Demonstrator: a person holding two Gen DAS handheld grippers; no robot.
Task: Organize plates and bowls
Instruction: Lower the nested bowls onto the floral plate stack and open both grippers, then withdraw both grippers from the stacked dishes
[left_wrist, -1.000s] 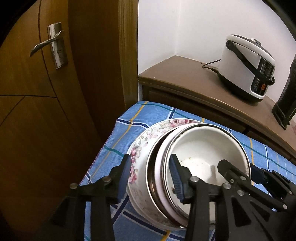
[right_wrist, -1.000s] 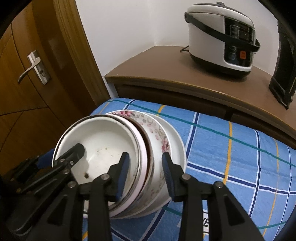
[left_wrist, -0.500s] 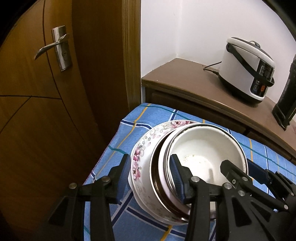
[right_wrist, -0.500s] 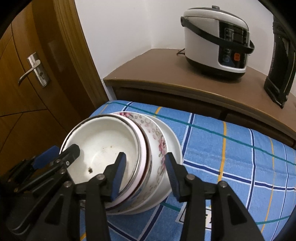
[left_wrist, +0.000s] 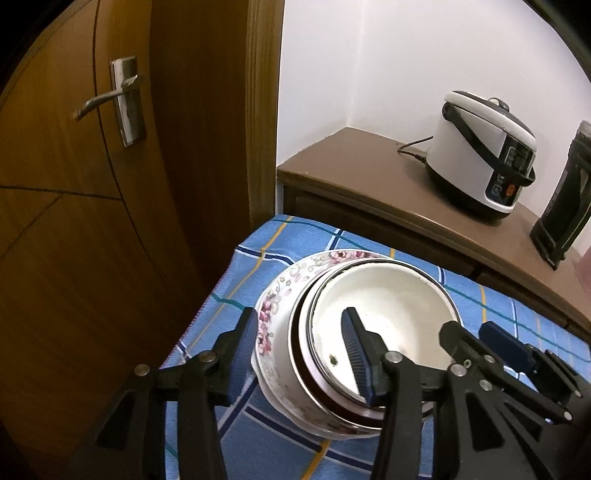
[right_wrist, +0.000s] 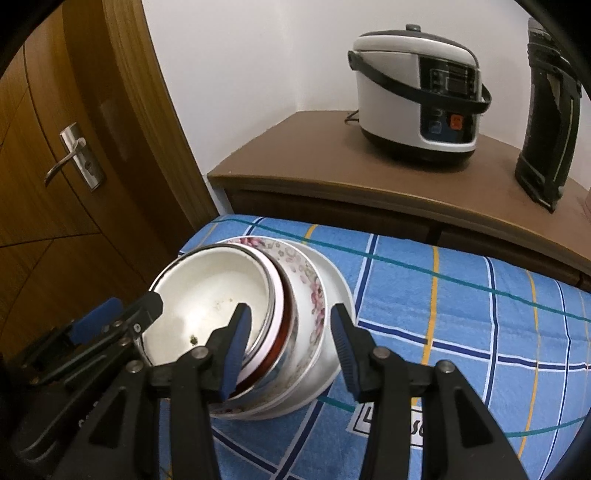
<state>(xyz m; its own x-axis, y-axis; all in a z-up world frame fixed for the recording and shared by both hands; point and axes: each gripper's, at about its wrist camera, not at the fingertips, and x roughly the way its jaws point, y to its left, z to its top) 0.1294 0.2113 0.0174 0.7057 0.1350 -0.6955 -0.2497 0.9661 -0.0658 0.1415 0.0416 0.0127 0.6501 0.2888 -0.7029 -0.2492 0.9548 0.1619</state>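
Observation:
A stack of nested bowls and plates stands on the blue checked cloth (left_wrist: 280, 435). A white bowl (left_wrist: 384, 306) with a dark rim sits on top, over a floral plate (left_wrist: 284, 295) and a plain white plate (right_wrist: 340, 288). The stack also shows in the right wrist view (right_wrist: 207, 288). My left gripper (left_wrist: 299, 354) is open and straddles the stack's left edge, one finger inside the top bowl. My right gripper (right_wrist: 288, 347) is open and straddles the right edge the same way. Neither gripper's pads press the stack.
A brown cabinet (right_wrist: 325, 177) stands behind the table with a white rice cooker (right_wrist: 417, 96) and a black thermos (right_wrist: 546, 122) on it. A wooden door (left_wrist: 92, 184) with a metal handle is at the left, close to the table edge.
Both grippers have pulled back and risen a little, and their fingers have spread wider around the stack's rims. The stack has stayed in place on the cloth.

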